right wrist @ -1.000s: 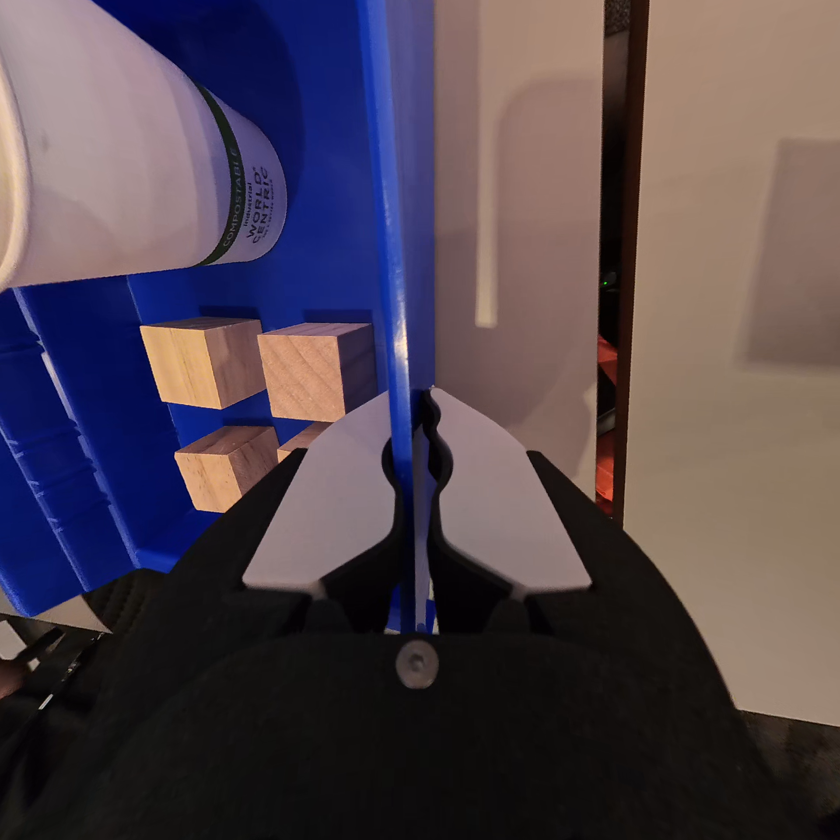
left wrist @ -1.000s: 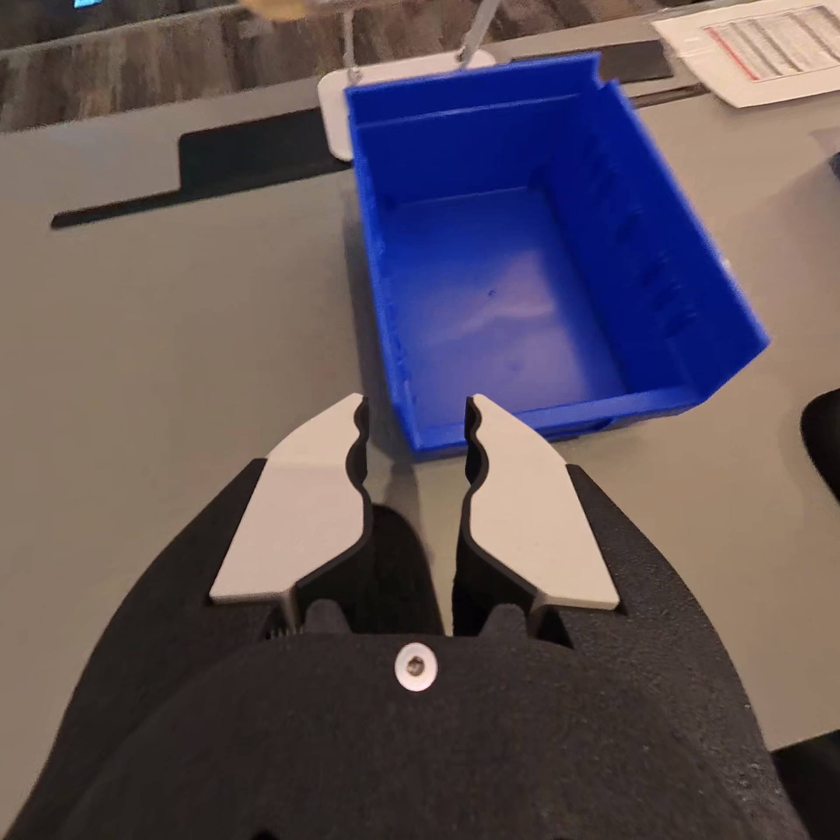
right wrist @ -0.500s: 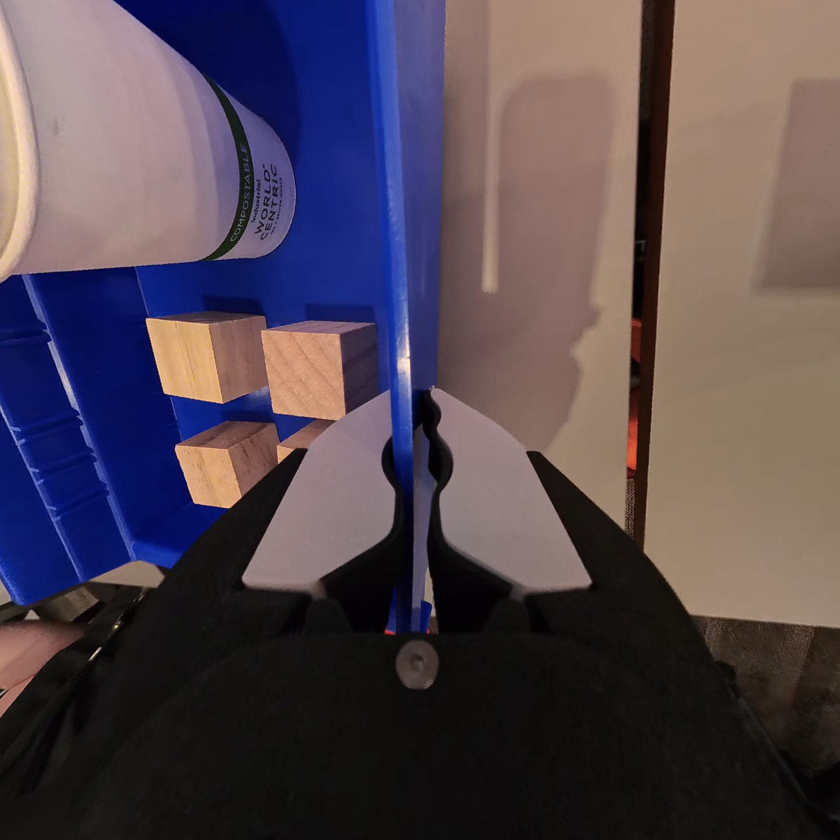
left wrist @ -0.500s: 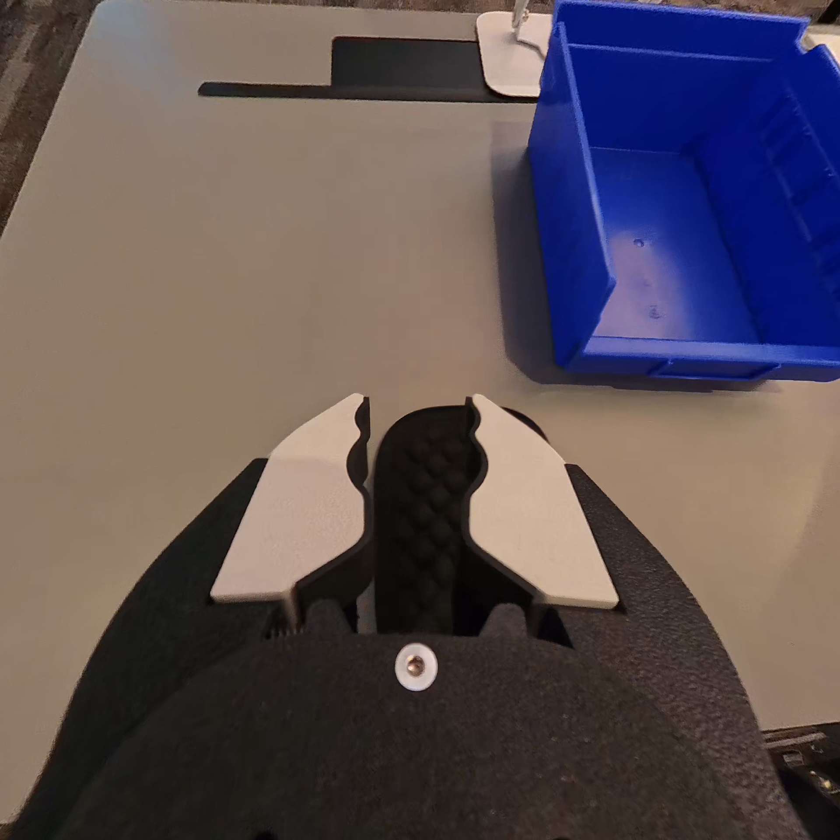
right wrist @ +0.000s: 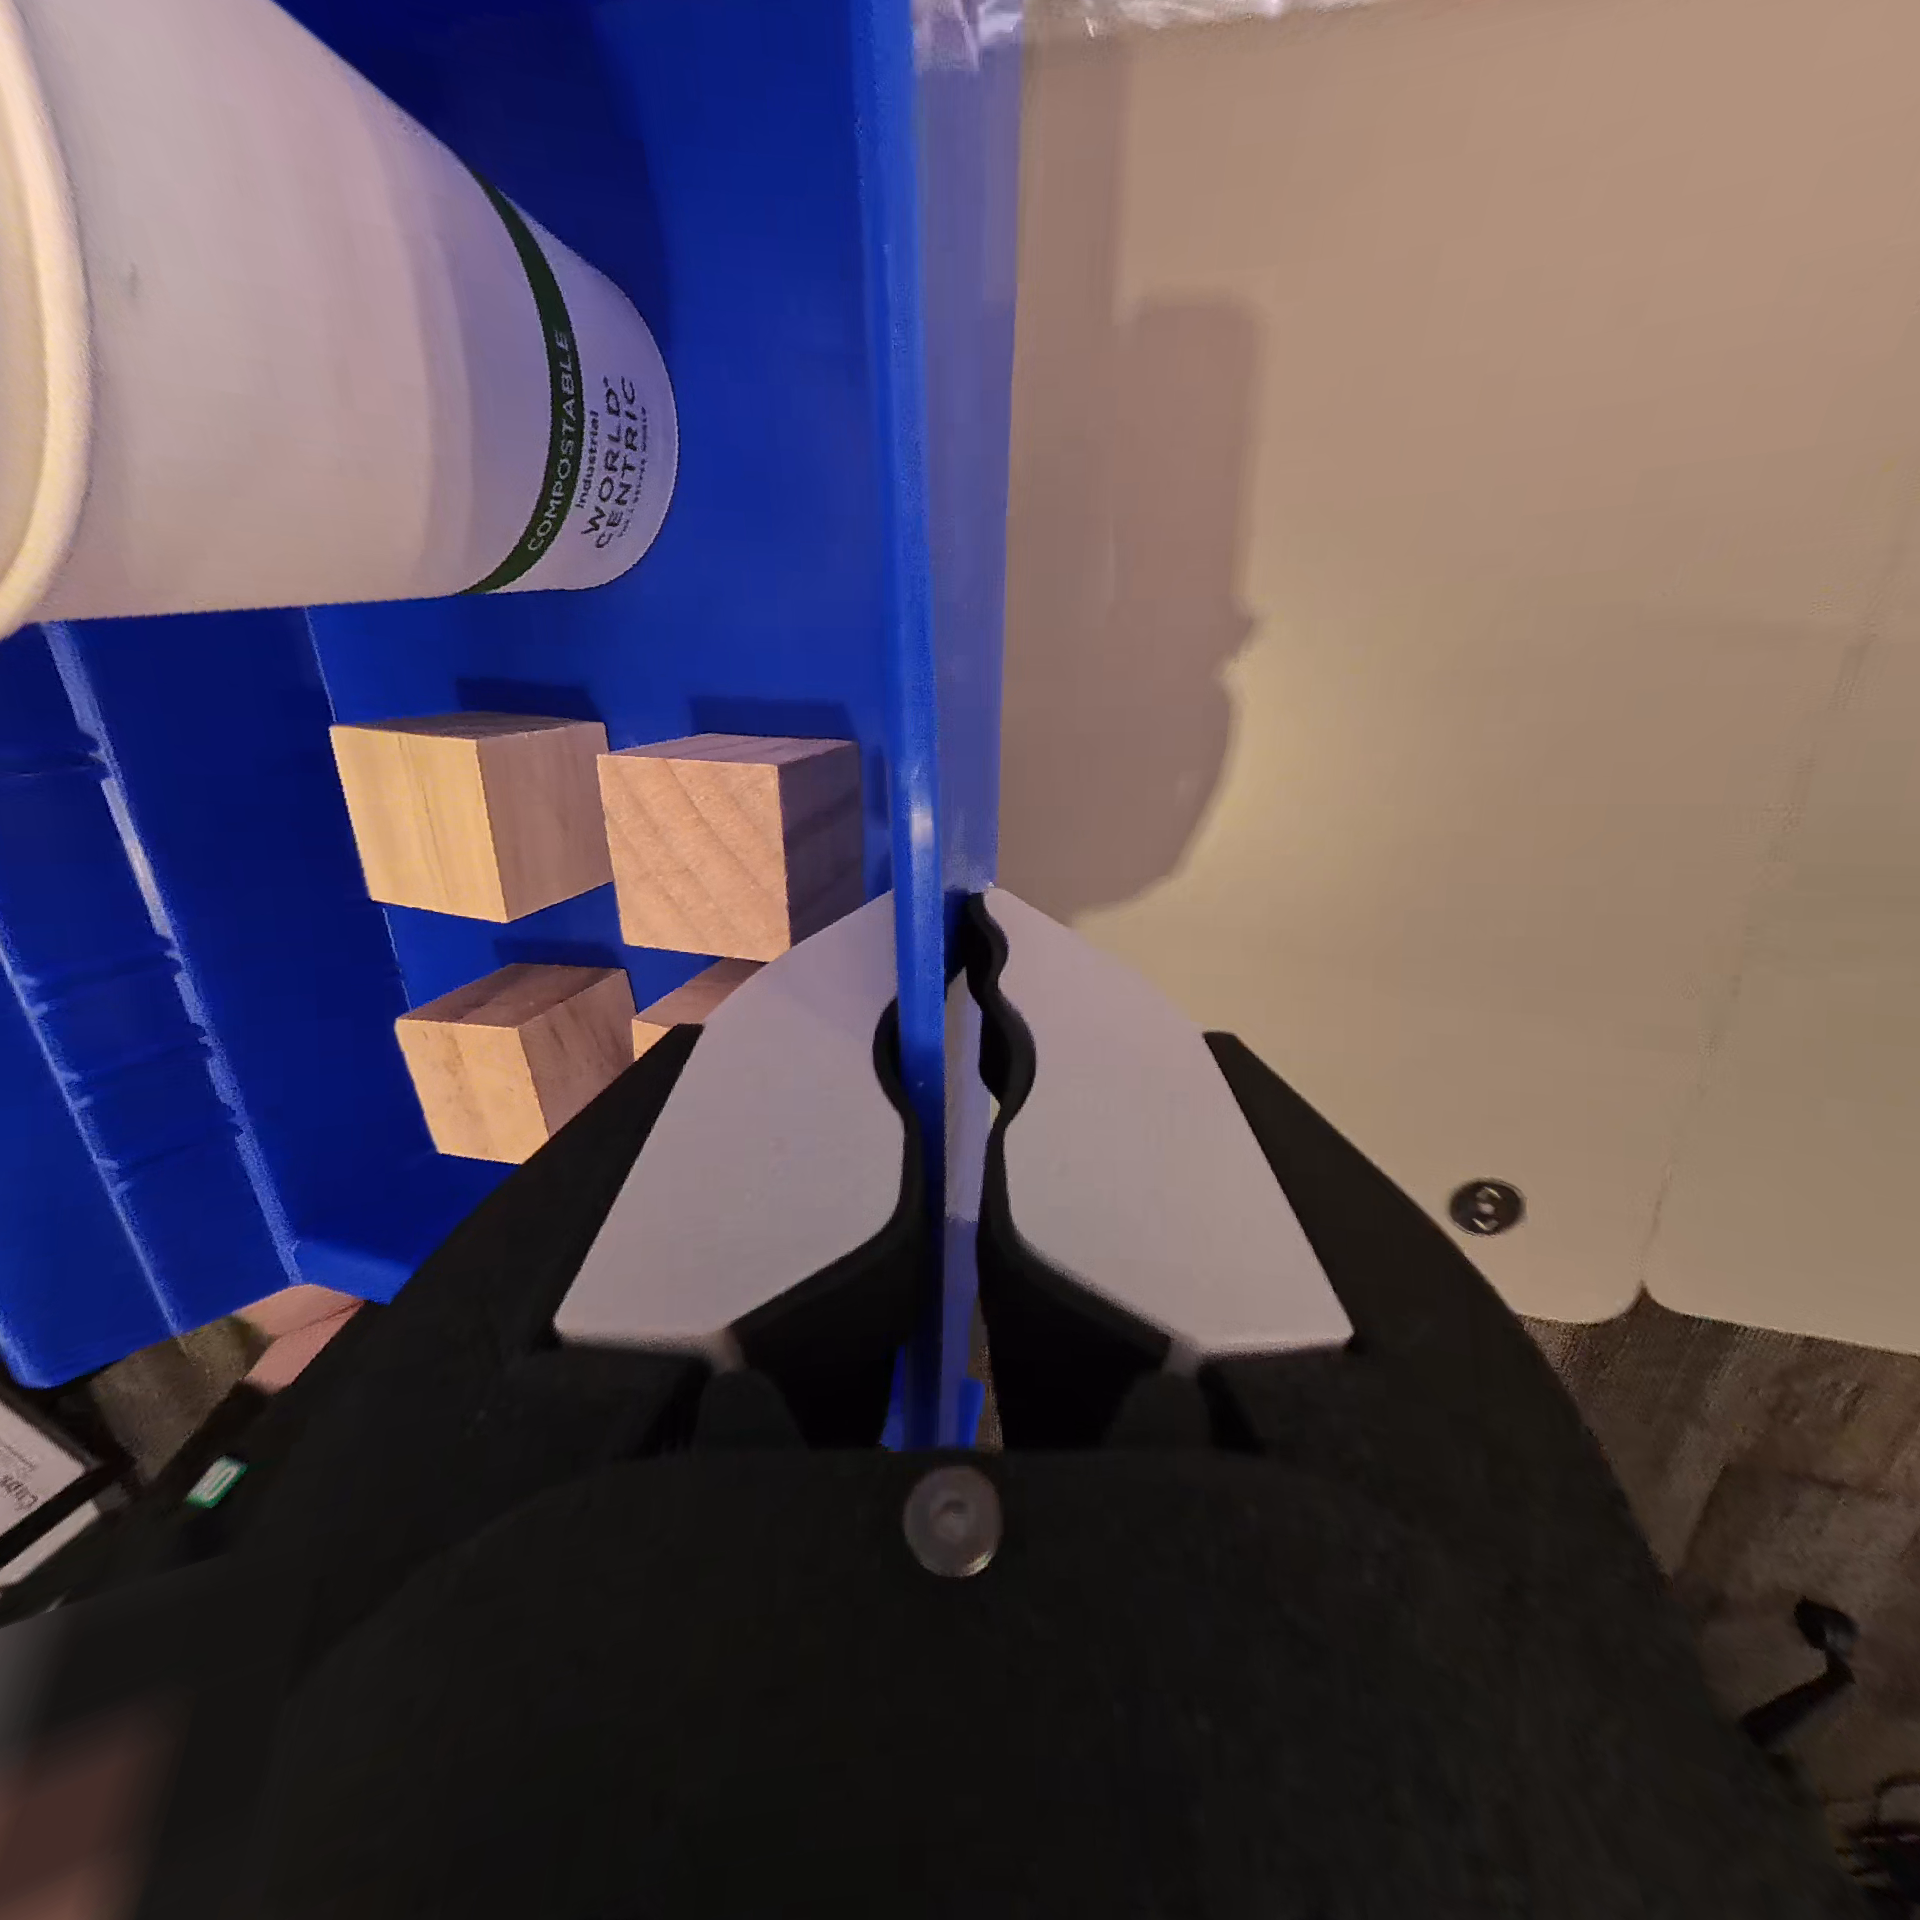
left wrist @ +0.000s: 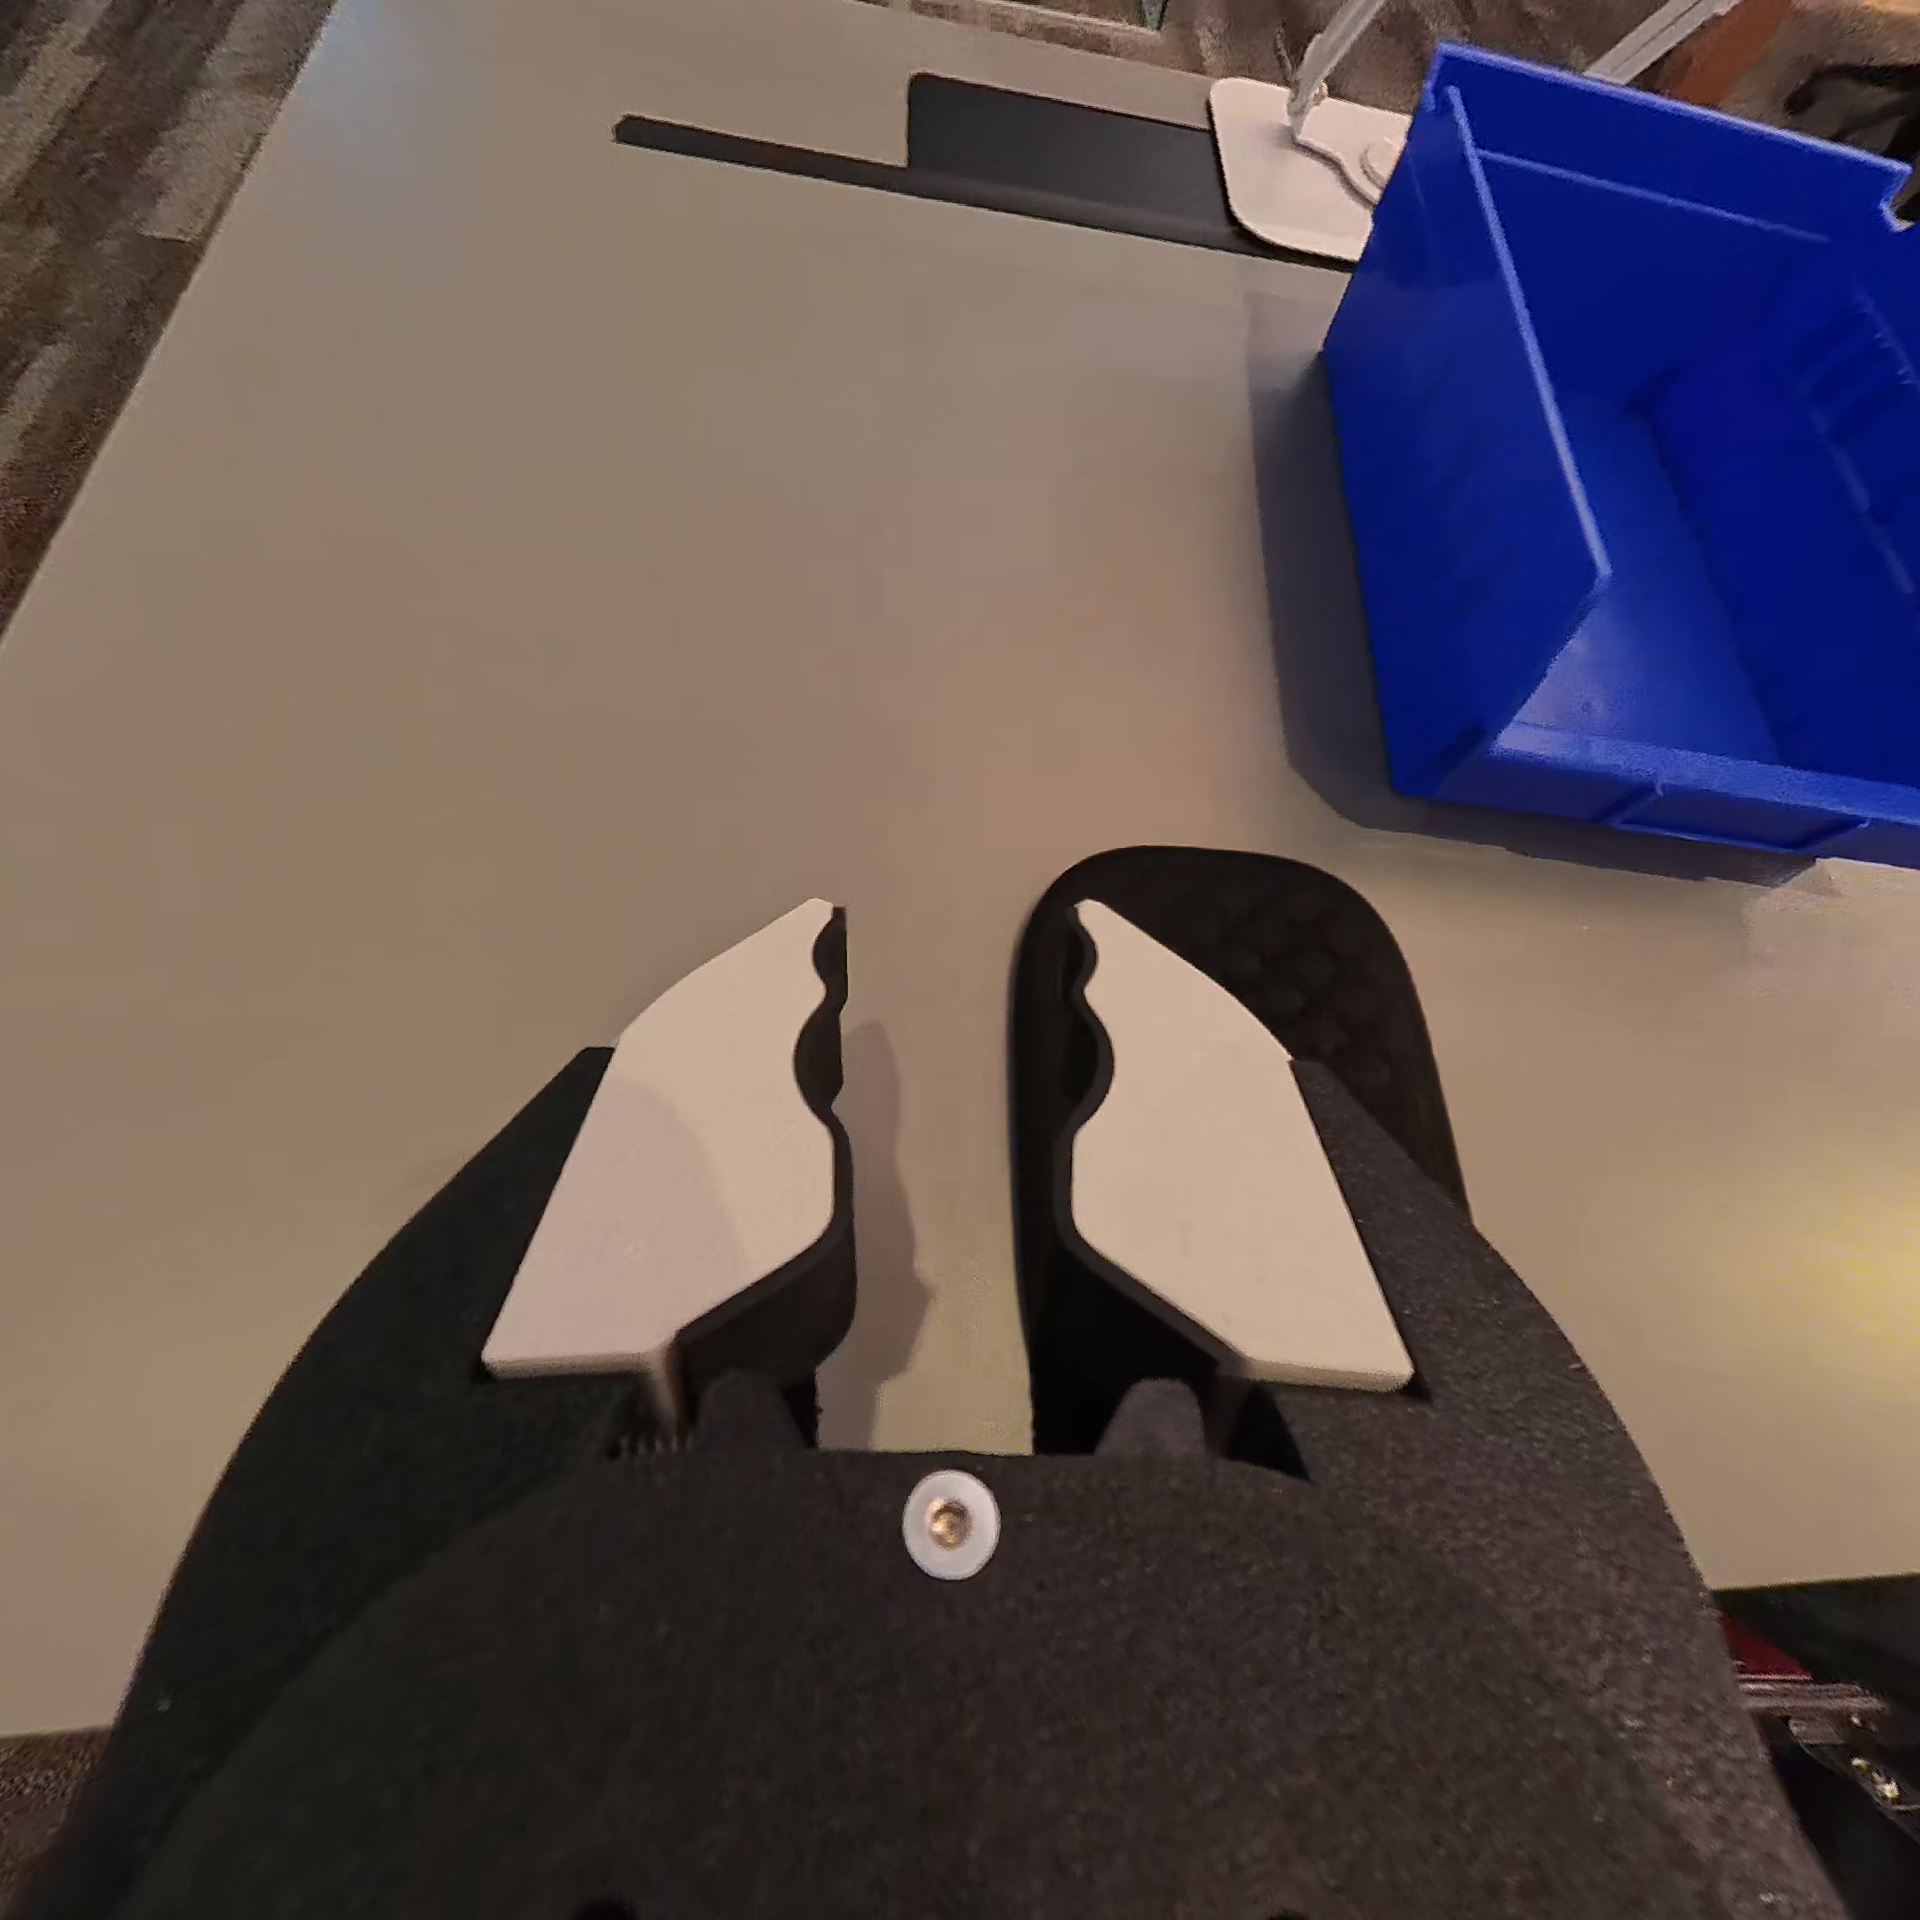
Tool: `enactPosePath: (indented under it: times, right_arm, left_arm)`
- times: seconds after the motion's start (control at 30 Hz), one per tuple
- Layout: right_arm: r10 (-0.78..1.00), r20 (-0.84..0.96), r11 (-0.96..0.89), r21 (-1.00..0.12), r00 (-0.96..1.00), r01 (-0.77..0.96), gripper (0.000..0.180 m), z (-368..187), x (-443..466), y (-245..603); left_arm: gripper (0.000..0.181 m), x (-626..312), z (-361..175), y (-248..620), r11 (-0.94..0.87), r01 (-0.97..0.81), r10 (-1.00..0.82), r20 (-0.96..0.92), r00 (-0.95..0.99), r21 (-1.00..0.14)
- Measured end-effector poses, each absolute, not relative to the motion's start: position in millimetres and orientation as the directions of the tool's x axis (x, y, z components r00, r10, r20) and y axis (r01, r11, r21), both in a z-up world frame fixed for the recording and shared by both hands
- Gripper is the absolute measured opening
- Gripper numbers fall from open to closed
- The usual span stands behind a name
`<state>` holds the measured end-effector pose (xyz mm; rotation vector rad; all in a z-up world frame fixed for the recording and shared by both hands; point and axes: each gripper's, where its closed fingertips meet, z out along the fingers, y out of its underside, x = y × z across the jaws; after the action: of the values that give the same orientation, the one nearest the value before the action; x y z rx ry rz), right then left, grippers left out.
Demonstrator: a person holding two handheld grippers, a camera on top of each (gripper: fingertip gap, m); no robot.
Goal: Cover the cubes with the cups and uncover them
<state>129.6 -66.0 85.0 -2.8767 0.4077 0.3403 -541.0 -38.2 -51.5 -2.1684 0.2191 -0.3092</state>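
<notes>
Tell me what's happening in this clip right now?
The right gripper is shut on the side wall of a blue bin holding a white paper cup and wooden cubes; the cup lies on its side in this view, covering none. The left gripper is open and empty over the grey table, beside a second, empty blue bin.
</notes>
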Motion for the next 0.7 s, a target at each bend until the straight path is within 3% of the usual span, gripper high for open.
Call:
enactPosePath:
  times: [0.27, 0.5, 0.7]
  right_arm:
    - [0.032, -0.284, -0.985, -0.169, 0.958, -0.017, 0.005, 106, -67, 31]
    - [0.28, -0.43, -0.958, -0.184, 0.858, 0.22, 0.004, 76, -254, 98]
    - [0.38, -0.428, -0.924, -0.215, 0.82, 0.316, 0.005, 37, -370, 144]
  left_arm:
    - [0.037, -590, -45, -58, -0.552, 0.01, -0.21, 0.151, 0.966, -0.834]
    - [0.036, -645, -46, -72, -0.567, 0.0, -0.102, 0.07, 0.992, -0.824]
    - [0.036, -685, -45, -79, -0.558, 0.04, -0.017, 0.059, 0.998, -0.829]
